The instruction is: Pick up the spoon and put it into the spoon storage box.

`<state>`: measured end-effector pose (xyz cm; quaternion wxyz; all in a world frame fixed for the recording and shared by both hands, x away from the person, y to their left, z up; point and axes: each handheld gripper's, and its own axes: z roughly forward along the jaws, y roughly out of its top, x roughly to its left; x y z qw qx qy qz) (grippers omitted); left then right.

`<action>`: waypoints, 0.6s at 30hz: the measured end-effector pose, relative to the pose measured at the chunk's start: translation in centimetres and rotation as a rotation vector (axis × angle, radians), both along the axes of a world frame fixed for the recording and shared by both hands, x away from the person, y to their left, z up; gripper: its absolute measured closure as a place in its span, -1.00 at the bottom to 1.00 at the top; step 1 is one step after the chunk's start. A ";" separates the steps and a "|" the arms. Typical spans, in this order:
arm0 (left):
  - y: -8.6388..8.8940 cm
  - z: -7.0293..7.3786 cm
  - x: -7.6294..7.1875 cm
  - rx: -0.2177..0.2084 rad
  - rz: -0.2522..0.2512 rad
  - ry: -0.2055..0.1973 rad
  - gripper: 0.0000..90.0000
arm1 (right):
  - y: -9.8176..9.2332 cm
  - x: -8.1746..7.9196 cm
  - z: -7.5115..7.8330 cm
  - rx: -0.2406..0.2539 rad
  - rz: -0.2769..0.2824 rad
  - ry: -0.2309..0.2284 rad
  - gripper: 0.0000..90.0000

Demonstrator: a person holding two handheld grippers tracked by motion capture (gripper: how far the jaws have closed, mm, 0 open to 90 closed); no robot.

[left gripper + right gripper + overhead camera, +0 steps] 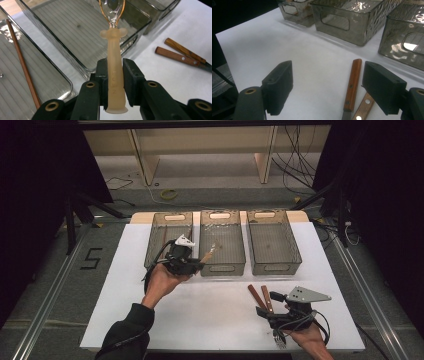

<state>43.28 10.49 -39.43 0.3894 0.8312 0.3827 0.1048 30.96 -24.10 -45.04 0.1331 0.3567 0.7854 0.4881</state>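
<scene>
My left gripper (196, 264) is shut on the peach handle of a spoon (113, 77) with a clear bowl. It holds the spoon off the table, bowl end reaching over the near edge of the middle grey bin (222, 268). My right gripper (268, 304) rests near the table's front right with its jaws open. Two wooden-handled knives (261, 297) lie side by side on the white table. One knife handle (352, 83) lies between the open jaws, close to the right one, and nothing presses on it.
Three translucent grey bins stand in a row at the back; the left bin (167, 216) holds a long wooden stick (22, 62), and the right bin (275, 266) looks bare. Something like metal fork tines (278, 338) lies by the right hand.
</scene>
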 end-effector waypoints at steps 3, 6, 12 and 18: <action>-0.2 0.1 0.7 -0.008 0.011 0.000 0.66 | 0.0 0.0 0.0 0.000 0.000 0.002 -0.44; -0.2 0.3 1.3 -0.015 0.018 -0.003 0.66 | 0.0 0.0 0.0 0.001 0.000 0.002 -0.44; -0.6 0.7 2.4 -0.024 0.032 -0.008 0.66 | 0.0 0.0 0.0 0.002 0.002 0.003 -0.44; -1.0 0.9 3.5 -0.023 0.047 -0.015 0.66 | 0.0 0.0 0.0 0.003 0.003 0.005 -0.44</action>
